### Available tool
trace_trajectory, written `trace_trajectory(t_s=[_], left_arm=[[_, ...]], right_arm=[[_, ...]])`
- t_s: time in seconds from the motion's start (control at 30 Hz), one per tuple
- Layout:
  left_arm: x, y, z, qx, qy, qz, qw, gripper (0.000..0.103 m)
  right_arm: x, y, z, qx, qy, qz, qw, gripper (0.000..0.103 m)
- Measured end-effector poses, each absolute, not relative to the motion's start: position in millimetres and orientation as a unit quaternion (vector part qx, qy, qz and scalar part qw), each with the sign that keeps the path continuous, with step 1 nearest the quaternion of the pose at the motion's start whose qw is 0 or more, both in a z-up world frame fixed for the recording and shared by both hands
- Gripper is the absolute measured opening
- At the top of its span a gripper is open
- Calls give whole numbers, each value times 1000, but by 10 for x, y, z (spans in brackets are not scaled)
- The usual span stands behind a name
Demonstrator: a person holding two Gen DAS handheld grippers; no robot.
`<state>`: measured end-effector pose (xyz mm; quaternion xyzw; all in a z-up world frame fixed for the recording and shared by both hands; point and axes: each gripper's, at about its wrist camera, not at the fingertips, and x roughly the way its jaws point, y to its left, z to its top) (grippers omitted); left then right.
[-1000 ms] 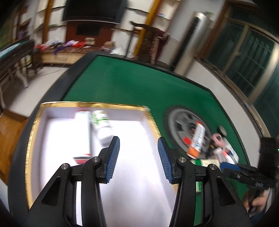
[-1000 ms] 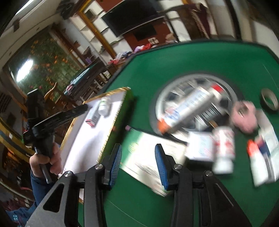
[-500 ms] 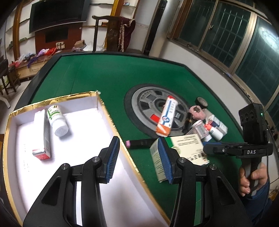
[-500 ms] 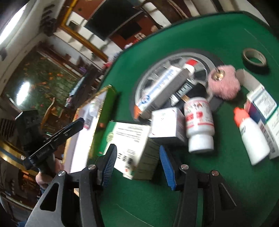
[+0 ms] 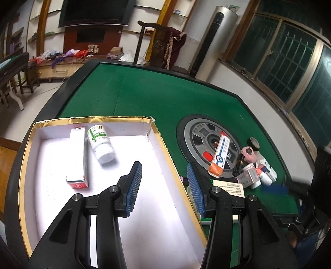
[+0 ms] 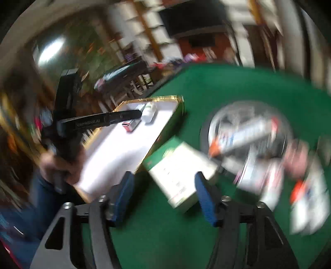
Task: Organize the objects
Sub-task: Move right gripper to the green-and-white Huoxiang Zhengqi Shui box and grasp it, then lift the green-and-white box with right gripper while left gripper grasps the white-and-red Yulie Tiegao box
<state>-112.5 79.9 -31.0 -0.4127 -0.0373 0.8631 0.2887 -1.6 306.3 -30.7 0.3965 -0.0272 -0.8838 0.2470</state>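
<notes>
A home living room is showing beyond the tongs: a wall-mounted television point(image 5: 93, 12) is hanging far ahead, a carved wooden chair point(image 5: 161, 45) and tower air conditioner point(image 5: 215, 41) are standing behind the green-felt mahjong table point(image 5: 165, 97).

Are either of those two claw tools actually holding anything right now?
No. The left gripper hangs empty over the white tray. The right gripper is opening around the green-and-white box, its pads not pressing on it.

The left black two-finger gripper point(image 5: 164, 186) hovers with fingers apart, tilted downward; the right gripper point(image 6: 163, 194) is opening its blue-padded fingers point(image 6: 124, 194).
</notes>
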Motion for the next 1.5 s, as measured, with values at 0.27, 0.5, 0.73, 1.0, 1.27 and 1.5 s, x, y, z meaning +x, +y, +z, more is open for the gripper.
trace_trajectory(t_s=[0.27, 0.5, 0.73, 1.0, 1.27, 1.5], left_arm=[[-1198, 789, -402, -426, -36, 860, 279, 45], [-1228, 782, -439, -431, -33, 858, 277, 45], [-1197, 805, -425, -427, -28, 859, 282, 45], [-1160, 862, -413, -422, -17, 857, 295, 45], [-1005, 1061, -374, -410, 6, 850, 329, 45], [-842, 1386, -325, -425, 9, 825, 371, 45]], right_arm=[[-649, 2867, -420, 438, 34, -841, 315, 77], [-792, 2669, -799, 520, 69, -766, 372, 77], [-326, 2362, -861, 523, 198, -747, 360, 77], [-149, 2780, -945, 492, 112, -828, 244, 70], [421, 4041, -452, 338, -153, -922, 110, 71], [489, 4505, -490, 319, -190, -928, 27, 71]])
